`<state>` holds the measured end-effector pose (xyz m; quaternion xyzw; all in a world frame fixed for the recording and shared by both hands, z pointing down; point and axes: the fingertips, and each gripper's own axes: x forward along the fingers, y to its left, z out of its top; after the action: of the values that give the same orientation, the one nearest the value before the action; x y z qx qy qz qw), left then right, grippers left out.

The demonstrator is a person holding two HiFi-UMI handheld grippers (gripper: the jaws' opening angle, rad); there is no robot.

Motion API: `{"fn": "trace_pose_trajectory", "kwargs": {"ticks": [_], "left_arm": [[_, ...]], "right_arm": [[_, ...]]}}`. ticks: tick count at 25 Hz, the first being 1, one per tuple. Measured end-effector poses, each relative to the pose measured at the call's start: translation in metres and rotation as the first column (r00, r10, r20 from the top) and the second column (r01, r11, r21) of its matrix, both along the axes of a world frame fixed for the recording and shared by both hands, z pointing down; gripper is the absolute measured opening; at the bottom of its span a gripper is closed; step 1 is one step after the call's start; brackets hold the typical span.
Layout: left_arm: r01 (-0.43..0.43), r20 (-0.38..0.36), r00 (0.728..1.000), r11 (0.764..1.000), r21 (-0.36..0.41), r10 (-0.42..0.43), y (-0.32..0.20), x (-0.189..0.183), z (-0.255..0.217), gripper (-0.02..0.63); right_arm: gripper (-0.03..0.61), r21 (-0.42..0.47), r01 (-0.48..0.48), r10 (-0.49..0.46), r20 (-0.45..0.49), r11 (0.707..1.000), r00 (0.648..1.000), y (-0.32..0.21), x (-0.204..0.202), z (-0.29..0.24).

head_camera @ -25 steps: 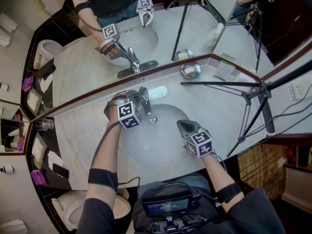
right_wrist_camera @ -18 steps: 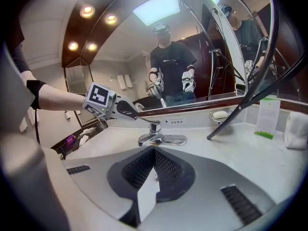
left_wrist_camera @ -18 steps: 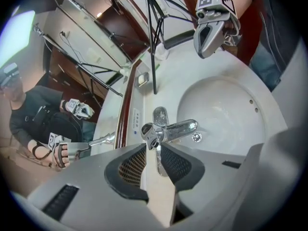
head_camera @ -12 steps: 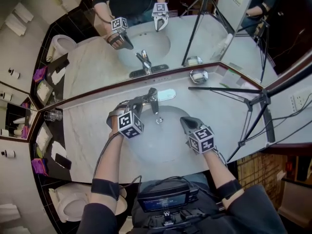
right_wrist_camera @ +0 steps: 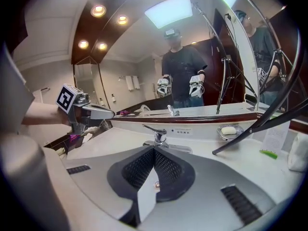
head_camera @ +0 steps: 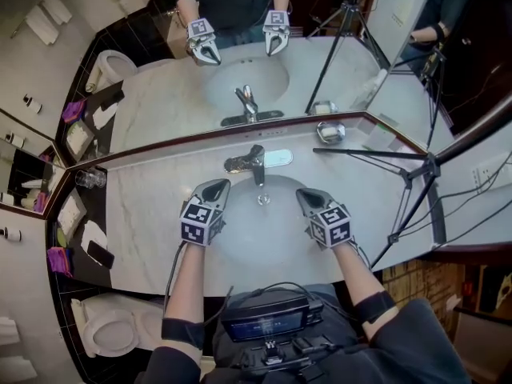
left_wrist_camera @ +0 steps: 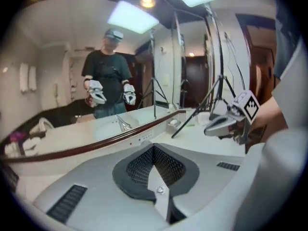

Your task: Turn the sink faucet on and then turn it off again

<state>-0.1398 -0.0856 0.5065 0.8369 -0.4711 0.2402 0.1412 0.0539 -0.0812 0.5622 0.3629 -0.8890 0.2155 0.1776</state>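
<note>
Left tool (head_camera: 216, 186) closed, empty, over the sink's (head_camera: 240, 250) left rim, apart from the faucet. Faucet (head_camera: 256, 165) sits mid back edge of the bench (head_camera: 144, 206), spout over the sink, lever pointing left, neither tool touching it. Right tool (head_camera: 304, 194) closed, empty, over the sink's right rim. Soap dish (head_camera: 330, 131) at back edge, right of faucet. Tripod (head_camera: 416, 166) leg crosses the bench's right end.

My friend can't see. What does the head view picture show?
Two shut, empty grey grippers hover over a round white sink: the left gripper and right gripper sit either side of the shiny chrome faucet, touching nothing.
</note>
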Motion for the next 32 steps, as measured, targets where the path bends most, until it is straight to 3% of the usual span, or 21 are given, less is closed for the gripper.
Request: {"fn": "trace_pose_trajectory", "kwargs": {"ticks": [2, 5, 13, 18, 25, 32], "left_arm": [[0.074, -0.1, 0.992, 0.997, -0.015, -0.075, 0.012, -0.009, 0.002, 0.003], [0.13, -0.145, 0.98, 0.991, -0.033, -0.133, 0.031, -0.018, 0.01, 0.003], [0.205, -0.139, 0.969, 0.979, -0.011, -0.205, 0.054, -0.036, 0.017, 0.002], [0.205, -0.133, 0.97, 0.979, -0.001, -0.203, 0.058, -0.035, 0.019, 0.003], [0.21, -0.13, 0.969, 0.978, -0.012, -0.21, 0.059, -0.034, 0.025, 0.003], [0.212, -0.122, 0.969, 0.977, -0.018, -0.213, 0.057, -0.037, 0.032, 0.003]], "right_arm": [[0.018, 0.006, 0.001, -0.001, -0.003, 1.0, 1.0, 0.0, 0.0, -0.003], [0.018, 0.011, 0.003, -0.003, -0.008, 1.0, 1.0, 0.002, 0.0, -0.004], [0.018, 0.002, 0.007, -0.007, -0.019, 1.0, 1.0, 0.012, -0.002, 0.003], [0.018, 0.02, 0.011, -0.01, -0.034, 1.0, 0.999, 0.014, -0.004, 0.005], [0.028, 0.147, 0.092, -0.06, -0.208, 0.985, 0.976, 0.006, -0.012, -0.007], [0.127, 0.247, 0.265, -0.159, -0.378, 0.932, 0.912, -0.021, -0.04, -0.011]]}}
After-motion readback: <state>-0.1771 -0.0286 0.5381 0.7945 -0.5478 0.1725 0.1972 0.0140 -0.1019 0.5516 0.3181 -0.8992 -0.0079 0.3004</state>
